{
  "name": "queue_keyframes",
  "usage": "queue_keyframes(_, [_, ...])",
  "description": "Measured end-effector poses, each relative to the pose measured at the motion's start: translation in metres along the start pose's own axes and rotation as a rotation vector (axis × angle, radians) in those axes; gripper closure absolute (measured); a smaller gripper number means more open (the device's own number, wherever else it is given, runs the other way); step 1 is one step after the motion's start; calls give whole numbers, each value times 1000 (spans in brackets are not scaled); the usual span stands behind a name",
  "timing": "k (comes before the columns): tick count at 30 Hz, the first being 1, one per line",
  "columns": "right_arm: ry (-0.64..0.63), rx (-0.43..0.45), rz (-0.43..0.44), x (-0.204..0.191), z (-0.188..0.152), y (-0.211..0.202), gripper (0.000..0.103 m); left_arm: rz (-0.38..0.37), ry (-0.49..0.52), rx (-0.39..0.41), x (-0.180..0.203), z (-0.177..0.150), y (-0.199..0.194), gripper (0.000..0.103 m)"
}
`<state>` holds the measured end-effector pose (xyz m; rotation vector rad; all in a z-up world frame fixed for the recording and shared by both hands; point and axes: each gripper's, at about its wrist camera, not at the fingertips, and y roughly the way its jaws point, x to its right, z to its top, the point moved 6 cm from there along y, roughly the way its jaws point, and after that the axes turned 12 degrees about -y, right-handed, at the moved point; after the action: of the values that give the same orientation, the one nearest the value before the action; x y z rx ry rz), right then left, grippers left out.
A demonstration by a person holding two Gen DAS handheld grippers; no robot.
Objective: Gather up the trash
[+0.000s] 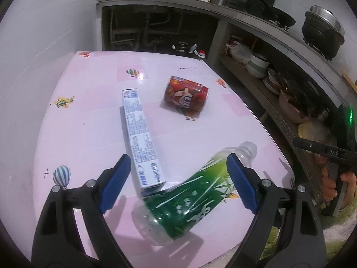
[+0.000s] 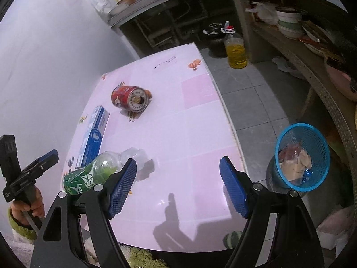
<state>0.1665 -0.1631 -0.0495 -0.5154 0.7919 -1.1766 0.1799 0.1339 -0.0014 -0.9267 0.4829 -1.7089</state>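
While both grippers hover with jaws spread, the green bottle (image 1: 189, 198) lies between the left gripper (image 1: 178, 183) tips, untouched; the right gripper (image 2: 178, 185) is empty.

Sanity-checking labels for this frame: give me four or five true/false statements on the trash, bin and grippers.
1. The red can lies on its side on the pink table. True.
2. The green bottle stands upright. False: it lies on its side.
3. The blue basket sits on the table. False: it is on the floor beside it.
4. The left gripper is shut on the bottle. False: open.
5. The white box lies flat on the table. True.
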Motion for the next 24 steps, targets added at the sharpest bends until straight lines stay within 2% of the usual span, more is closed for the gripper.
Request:
queue_keyframes(3, [-8,-17,21,-9,1,6,28,-50,21,-2,6,-5,-2,20])
queue_keyframes(5, [-9,-28,30,-13,1,10,28,-106,77,-10,18,-13,-2,20])
queue_keyframes(9, [-13,-45,45,-21,2,18,28,-132,227,-41,46,-32,10,20])
queue_keyframes(12, [-17,-51,54,-26,1,21,28,-93,388,-85,67,-48,31,20])
queue_keyframes(14, [-21,-55,56,-28,1,23,28,-36,446,-105,73,-54,47,20])
queue_keyframes(18, [-22,-60,56,-27,-1,23,28,51,494,-128,74,-57,69,20])
queue_keyframes(24, [2,-60,57,-17,-6,22,28,84,567,-163,81,-66,85,21])
